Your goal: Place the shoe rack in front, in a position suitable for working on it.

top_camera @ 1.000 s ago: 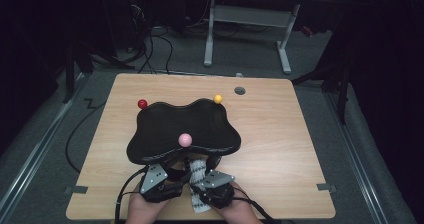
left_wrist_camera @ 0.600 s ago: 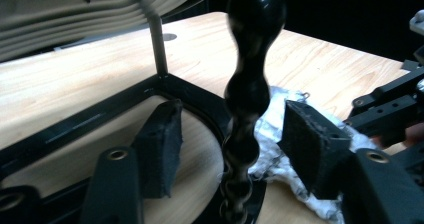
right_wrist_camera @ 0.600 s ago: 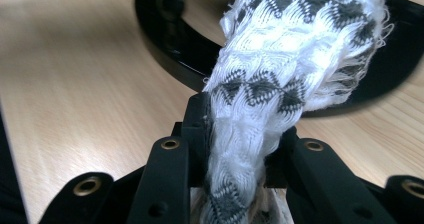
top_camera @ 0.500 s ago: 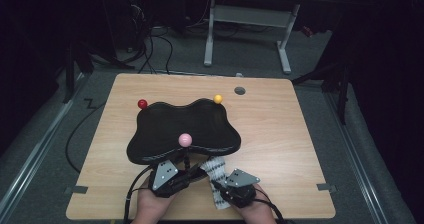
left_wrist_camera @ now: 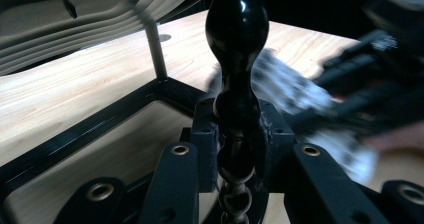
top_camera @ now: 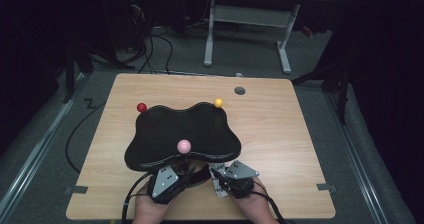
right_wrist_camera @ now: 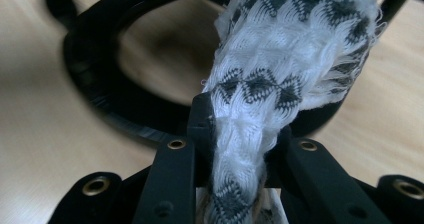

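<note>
While left gripper (top_camera: 192, 174) clamps glossy black turned post (left_wrist_camera: 235, 59) under wavy black tray (top_camera: 150, 139) at table's near edge, right gripper (right_wrist_camera: 240, 134) pinches white-and-black patterned cloth (right_wrist_camera: 290, 54) just right; wiping seemingly barely started.

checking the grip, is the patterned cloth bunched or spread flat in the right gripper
Bunched: the white-and-black patterned cloth narrows into a gathered wad between the right gripper jaws.

A black wavy-edged stand (top_camera: 182, 134) fills the middle of the tabletop (top_camera: 280, 134), its near edge just ahead of both hand-held grippers and blocking the way forward. Wide bare wood lies open to its right and a narrower strip to its left.
</note>
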The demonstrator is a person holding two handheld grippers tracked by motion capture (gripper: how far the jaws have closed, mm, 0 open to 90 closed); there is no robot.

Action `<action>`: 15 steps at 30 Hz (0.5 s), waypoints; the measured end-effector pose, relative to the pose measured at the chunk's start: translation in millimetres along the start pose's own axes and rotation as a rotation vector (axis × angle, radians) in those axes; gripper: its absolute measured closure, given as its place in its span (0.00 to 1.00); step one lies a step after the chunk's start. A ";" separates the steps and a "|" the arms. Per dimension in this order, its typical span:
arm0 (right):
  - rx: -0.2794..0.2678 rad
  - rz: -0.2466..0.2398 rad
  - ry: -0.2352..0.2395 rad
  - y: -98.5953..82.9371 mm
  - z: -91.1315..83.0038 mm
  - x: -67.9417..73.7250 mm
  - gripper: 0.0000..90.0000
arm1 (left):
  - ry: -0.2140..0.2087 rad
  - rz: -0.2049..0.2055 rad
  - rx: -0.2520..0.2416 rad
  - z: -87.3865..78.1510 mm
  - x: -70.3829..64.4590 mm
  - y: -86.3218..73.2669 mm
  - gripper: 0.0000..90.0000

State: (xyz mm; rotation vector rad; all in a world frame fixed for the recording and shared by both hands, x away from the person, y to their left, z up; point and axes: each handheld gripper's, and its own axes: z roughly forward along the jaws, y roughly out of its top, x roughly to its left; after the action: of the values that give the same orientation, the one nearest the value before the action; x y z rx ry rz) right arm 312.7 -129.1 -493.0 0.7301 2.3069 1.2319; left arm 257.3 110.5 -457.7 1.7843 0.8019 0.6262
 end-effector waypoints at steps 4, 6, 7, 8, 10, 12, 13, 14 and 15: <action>0.019 -0.031 -0.026 6.5 19.9 0.4 0.83 | 0.011 0.010 0.008 -12.8 -3.8 -3.6 0.82; 0.021 -0.059 -0.039 8.8 31.2 -0.3 0.84 | 0.019 0.017 0.011 -18.3 -3.3 -5.2 0.82; 0.019 -0.069 -0.032 9.9 37.1 -0.1 0.85 | 0.040 -0.004 0.012 -21.1 -4.0 -6.5 0.82; 0.037 -0.086 -0.054 10.8 40.4 0.9 0.85 | 0.024 0.037 0.013 -23.2 -0.8 -6.6 0.82; 0.133 -0.022 -0.050 9.1 46.1 12.9 0.87 | 0.046 0.031 0.011 -27.0 1.6 -8.6 0.82; 0.136 -0.010 -0.050 9.1 48.2 18.3 0.88 | 0.065 0.033 0.011 -29.6 5.9 -9.7 0.82; 0.118 -0.032 -0.034 10.3 49.8 17.8 0.88 | 0.078 0.041 0.013 -30.8 8.9 -10.1 0.82; 0.086 -0.098 -0.031 10.6 52.2 14.1 0.88 | 0.090 0.040 0.012 -31.7 11.6 -10.7 0.82; 0.072 -0.104 -0.020 10.5 52.9 14.5 0.88 | 0.102 0.034 0.011 -32.5 15.2 -11.3 0.82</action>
State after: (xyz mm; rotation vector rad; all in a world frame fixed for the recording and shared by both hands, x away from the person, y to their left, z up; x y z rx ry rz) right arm 335.0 -82.0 -513.1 0.6343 2.3520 1.0959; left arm 240.6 144.2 -457.0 1.7909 0.8469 0.7407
